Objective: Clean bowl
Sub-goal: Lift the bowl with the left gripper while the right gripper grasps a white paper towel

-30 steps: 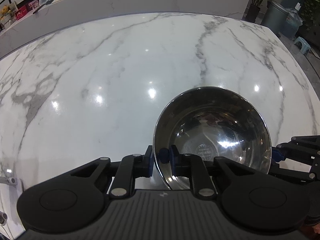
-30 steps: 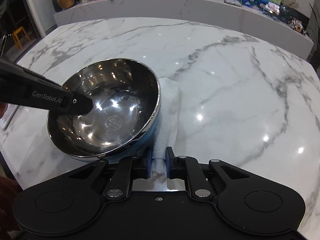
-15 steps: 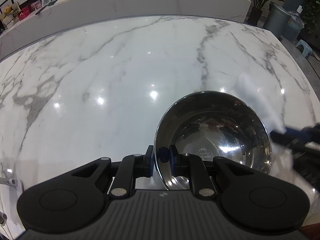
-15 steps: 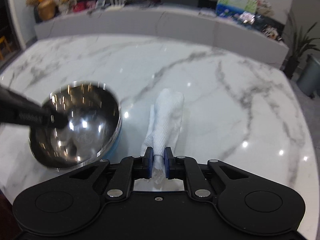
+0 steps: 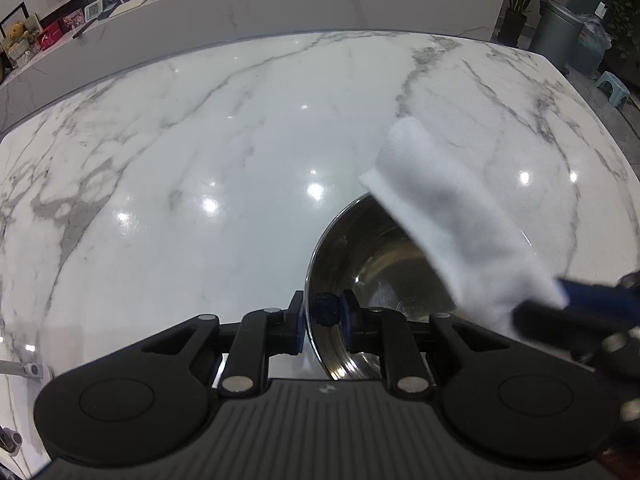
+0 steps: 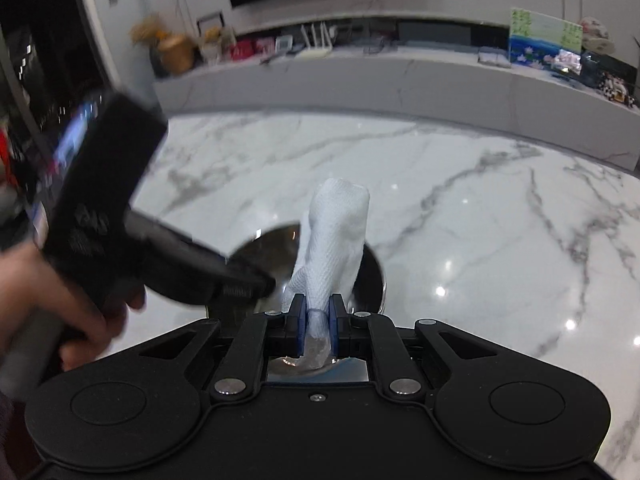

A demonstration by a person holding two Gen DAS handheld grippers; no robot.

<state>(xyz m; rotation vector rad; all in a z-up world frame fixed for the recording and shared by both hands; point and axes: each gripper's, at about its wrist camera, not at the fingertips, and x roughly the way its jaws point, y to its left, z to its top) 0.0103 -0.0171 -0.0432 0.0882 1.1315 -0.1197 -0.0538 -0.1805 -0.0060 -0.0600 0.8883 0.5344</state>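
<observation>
Your left gripper (image 5: pixel 320 322) straddles the bowl (image 5: pixel 384 264) rim on the table (image 5: pixel 200 160), jaws just eased slightly wider. Only the right view shows your hand (image 6: pixel 60 304). Your right gripper (image 6: pixel 316 322) pinches the towel (image 6: pixel 332 240) above the bowl.

Both cameras ride just behind their own fingers, angled down and close. The left wrist view faces across the marble table (image 5: pixel 240 152); the right looks from the other side. Both share the steel bowl (image 5: pixel 384 264) and white cloth (image 6: pixel 336 232).
</observation>
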